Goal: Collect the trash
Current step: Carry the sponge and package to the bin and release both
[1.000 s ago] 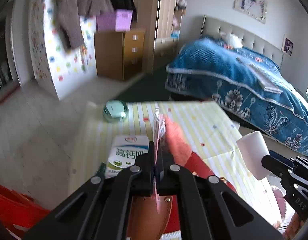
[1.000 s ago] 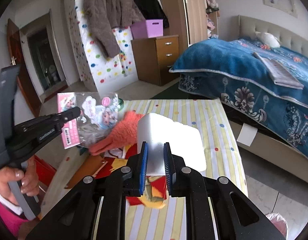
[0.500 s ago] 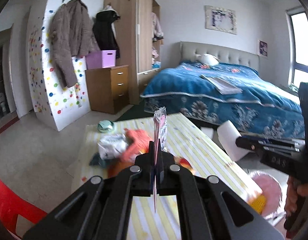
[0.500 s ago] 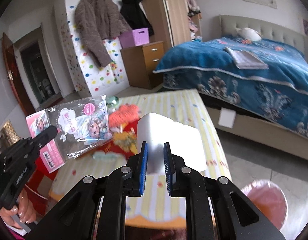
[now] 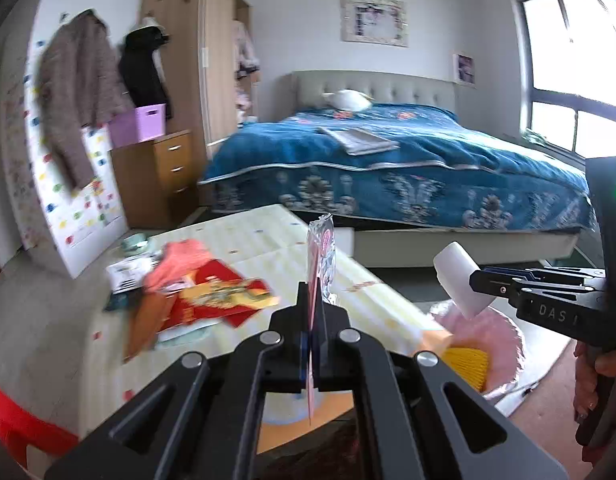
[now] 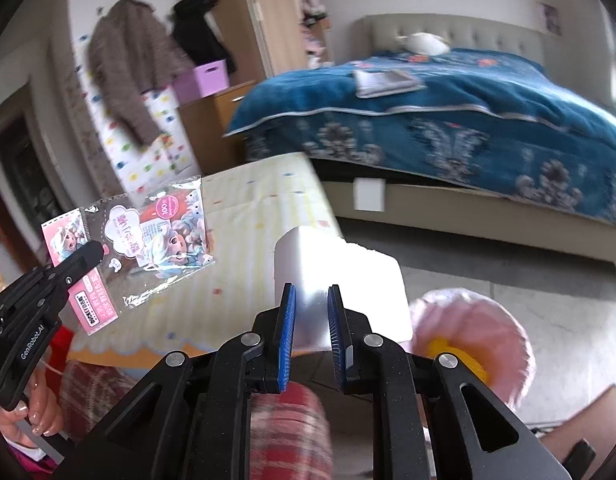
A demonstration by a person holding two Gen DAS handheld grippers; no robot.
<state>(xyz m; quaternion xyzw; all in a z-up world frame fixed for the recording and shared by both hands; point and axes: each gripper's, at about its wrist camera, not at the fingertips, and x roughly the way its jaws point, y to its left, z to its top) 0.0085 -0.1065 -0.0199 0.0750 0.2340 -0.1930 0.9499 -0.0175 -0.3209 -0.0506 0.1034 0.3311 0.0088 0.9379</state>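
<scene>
Carry-to-bin step: left tool point(image 5: 313, 322) pinches doll wrapper point(image 6: 148, 236), right tool point(image 6: 311, 316) pinches white foam block point(image 6: 339, 284), both above desk point(image 5: 244, 240) edge. Next: over pink bin point(image 6: 475, 328) at near right, release.

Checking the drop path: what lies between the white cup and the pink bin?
Nothing; only open air separates the white cup from the pink bin, left wrist view.

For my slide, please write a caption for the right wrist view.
Right claw holds a white block near the pink bin; left claw holds a wrapper.

Blue-quilted bed point(image 5: 387, 168), brown dresser point(image 5: 160, 176)
</scene>
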